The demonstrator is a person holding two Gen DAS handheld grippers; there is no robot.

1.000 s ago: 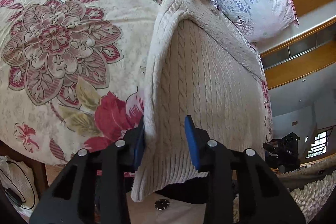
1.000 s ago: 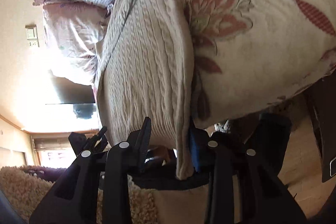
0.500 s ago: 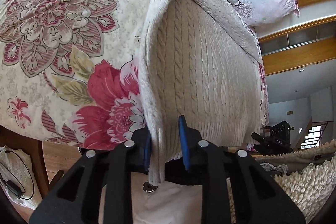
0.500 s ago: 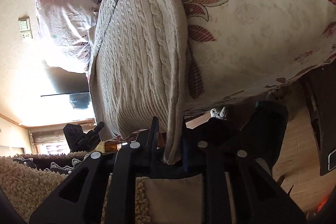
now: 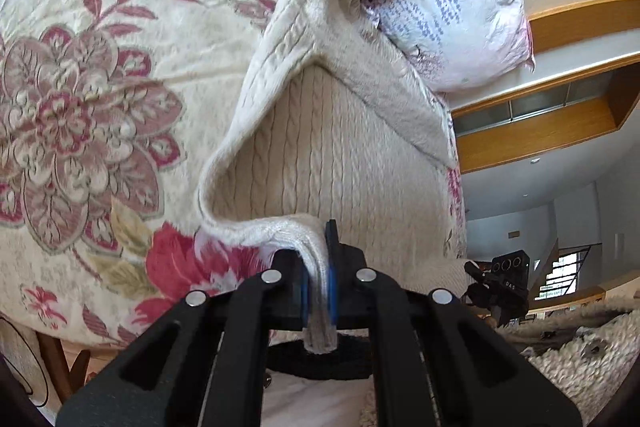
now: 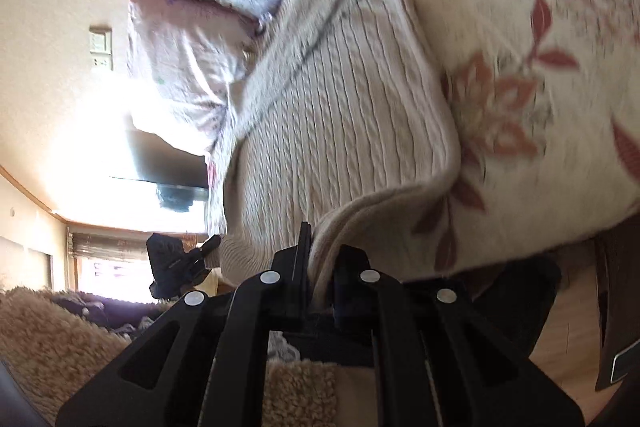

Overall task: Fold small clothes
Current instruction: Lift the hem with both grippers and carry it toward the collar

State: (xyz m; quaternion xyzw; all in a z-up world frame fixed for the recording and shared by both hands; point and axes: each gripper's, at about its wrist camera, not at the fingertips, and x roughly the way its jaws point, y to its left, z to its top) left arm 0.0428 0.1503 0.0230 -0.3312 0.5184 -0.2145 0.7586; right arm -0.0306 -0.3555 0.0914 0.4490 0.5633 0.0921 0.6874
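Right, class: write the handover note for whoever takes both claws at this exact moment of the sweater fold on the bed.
Left claw: shut on the cream cable-knit sweater, pinching its hem corner.
Right claw: shut on the opposite hem corner of the same sweater.
Where things are: the sweater lies on the floral bedspread, collar end toward the pillows; both hem corners are raised off the bed.
Done: both sides look already folded inward, and both corners are gripped.
Left: probably carry the hem up toward the collar to fold it in half, lay it down, release, smooth flat.
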